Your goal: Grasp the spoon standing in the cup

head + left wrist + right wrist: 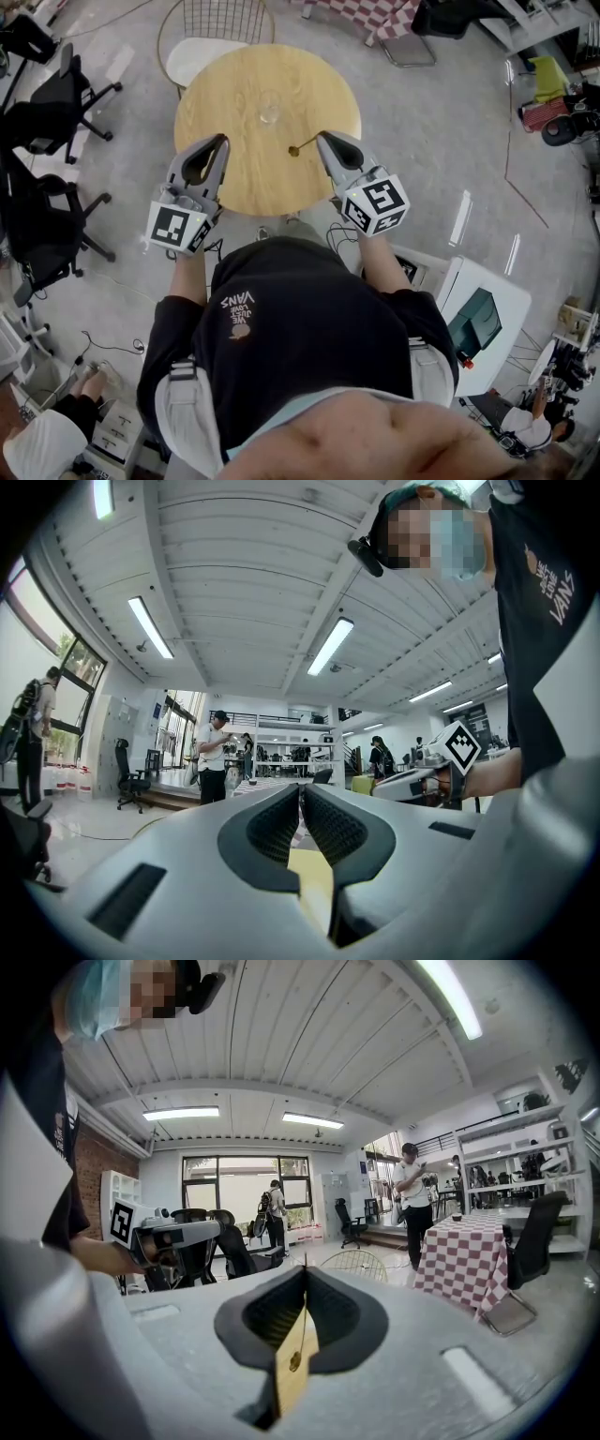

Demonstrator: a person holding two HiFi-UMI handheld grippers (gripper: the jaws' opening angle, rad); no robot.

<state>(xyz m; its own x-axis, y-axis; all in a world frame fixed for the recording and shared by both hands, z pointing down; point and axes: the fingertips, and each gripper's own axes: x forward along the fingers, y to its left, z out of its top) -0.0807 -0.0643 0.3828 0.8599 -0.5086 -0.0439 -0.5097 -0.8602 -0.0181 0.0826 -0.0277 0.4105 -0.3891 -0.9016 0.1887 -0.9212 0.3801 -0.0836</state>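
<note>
A clear glass cup (269,114) stands near the middle of the round wooden table (225,94), with nothing in it. The thin gold spoon (301,146) hangs over the table to the right of the cup, nearer to me. My right gripper (322,141) is shut on its handle. In the right gripper view the spoon (294,1361) runs as a thin line between the closed jaws of the right gripper (305,1271), its small bowl low down. My left gripper (223,141) hovers over the table's near left part. In its own view the left gripper (300,794) is shut on nothing.
A white-seated wire-back chair (211,42) stands behind the table. Black office chairs (47,112) are at the left. A checkered tablecloth (356,14) is at the top, with a white cabinet (478,309) at the right. People stand far off in the room (214,757).
</note>
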